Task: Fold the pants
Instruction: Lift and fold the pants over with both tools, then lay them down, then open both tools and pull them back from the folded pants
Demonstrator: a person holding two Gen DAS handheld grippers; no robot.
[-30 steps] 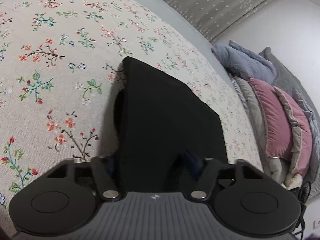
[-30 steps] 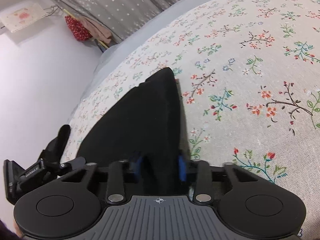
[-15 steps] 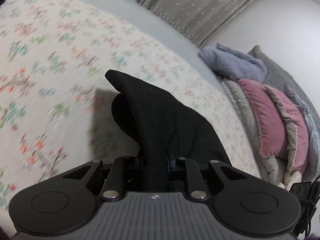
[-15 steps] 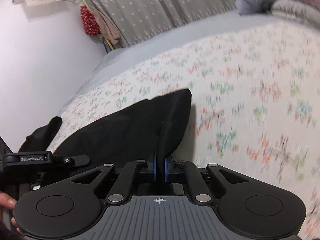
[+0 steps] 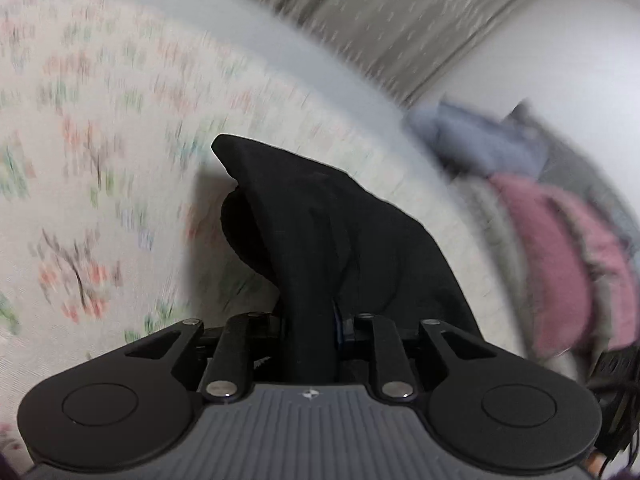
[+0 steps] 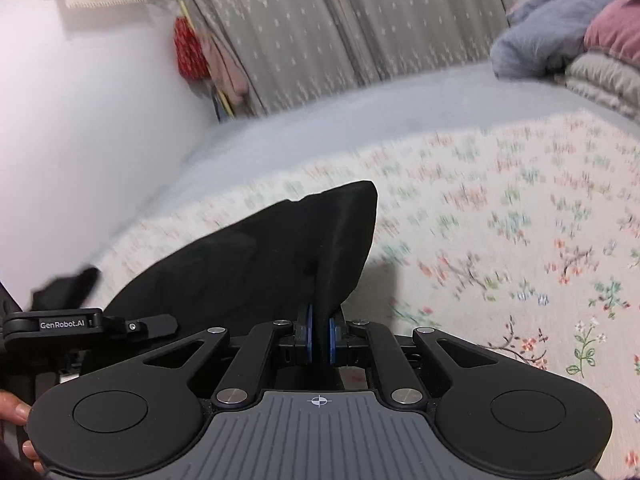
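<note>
Your right gripper (image 6: pixel 319 338) pinches a fold of the black pants (image 6: pixel 256 264) between its blue pads. Your left gripper (image 5: pixel 310 334) is clamped on another bunch of the pants (image 5: pixel 340 240), its jaws having just eased slightly wider. The cloth hangs raised above the floral bedspread (image 6: pixel 500 248), which lies bare to the right. Farther off, stacked pillows (image 5: pixel 560 248) crowd one edge; beyond them hang grey curtains (image 6: pixel 340 28).
</note>
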